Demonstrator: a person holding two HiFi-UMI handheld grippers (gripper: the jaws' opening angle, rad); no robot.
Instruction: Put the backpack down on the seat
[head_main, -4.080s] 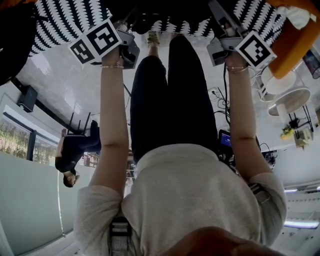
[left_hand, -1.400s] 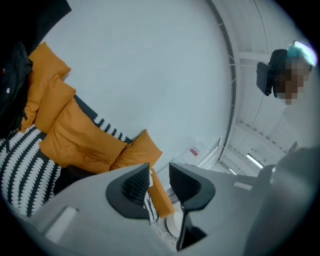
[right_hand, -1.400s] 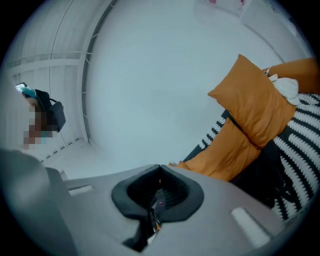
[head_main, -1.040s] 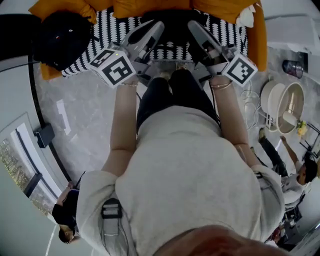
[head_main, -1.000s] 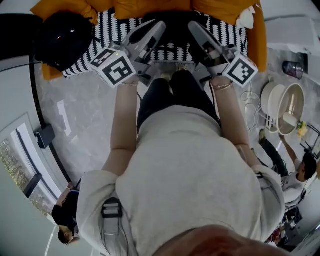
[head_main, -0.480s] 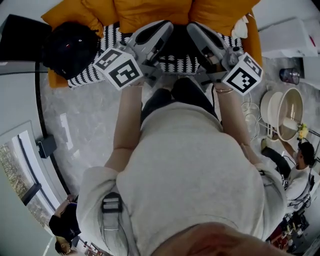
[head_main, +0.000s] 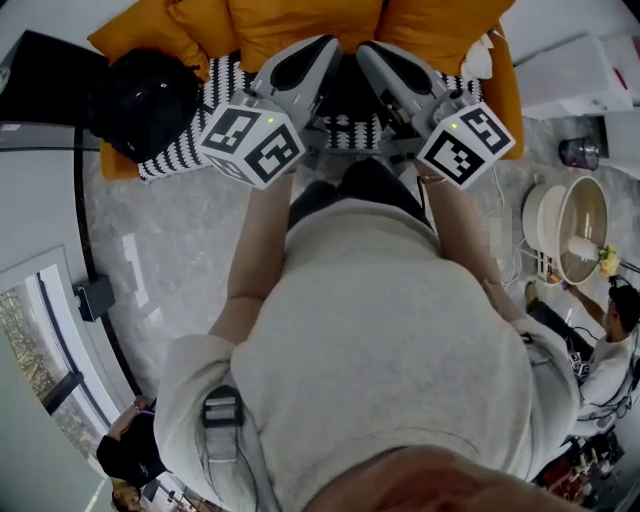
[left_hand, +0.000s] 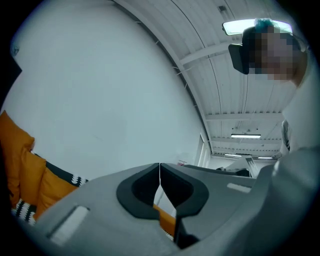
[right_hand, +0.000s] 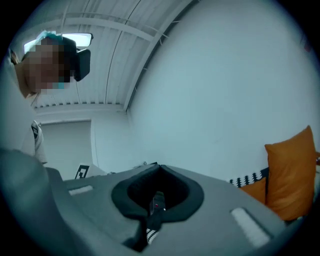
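Head view: left gripper (head_main: 322, 50) and right gripper (head_main: 372, 52) are held side by side above the front edge of the seat (head_main: 190, 150). Their tips point toward the orange cushions (head_main: 300, 25) along its back edge. Between them a dark shape, judged to be the backpack (head_main: 350, 90), lies at the seat's middle, up against the back edge. The grippers mask most of it, so its long axis and the way its top points cannot be told. A second black bag (head_main: 140, 100) sits at the seat's left end.

Left gripper view: jaws clenched, only a hairline slit between the pads, nothing in it. Pale wall (left_hand: 100, 90) ahead.

Right gripper view: jaws clenched too. Below the pads a scrap of black-and-white pattern and a small dark bit with a red dot show, unidentifiable. Nothing looks pinched.

Judgement: putting-down step looks finished, both grippers empty. Next move calls only for drawing the hands back clear of the seat without snagging a strap.
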